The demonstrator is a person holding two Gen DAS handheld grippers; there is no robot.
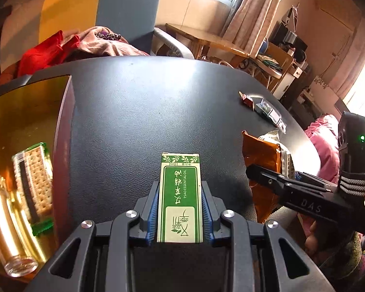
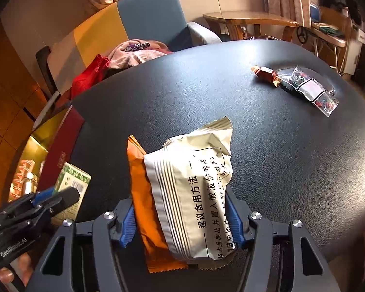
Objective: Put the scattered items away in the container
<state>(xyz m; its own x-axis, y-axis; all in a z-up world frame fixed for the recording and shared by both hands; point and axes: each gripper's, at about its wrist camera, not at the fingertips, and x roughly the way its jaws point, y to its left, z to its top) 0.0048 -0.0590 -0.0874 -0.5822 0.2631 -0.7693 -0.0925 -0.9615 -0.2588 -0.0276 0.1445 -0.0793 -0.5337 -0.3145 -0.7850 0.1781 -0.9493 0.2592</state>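
Though its lower end hidden, green box (left gripper).

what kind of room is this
Most likely a lived-in home living room: a blue and yellow armchair heaped with clothes, curtains at a sunlit window, and a cluttered wooden side table.

Black left tool, blue ribbed pads, silver screws
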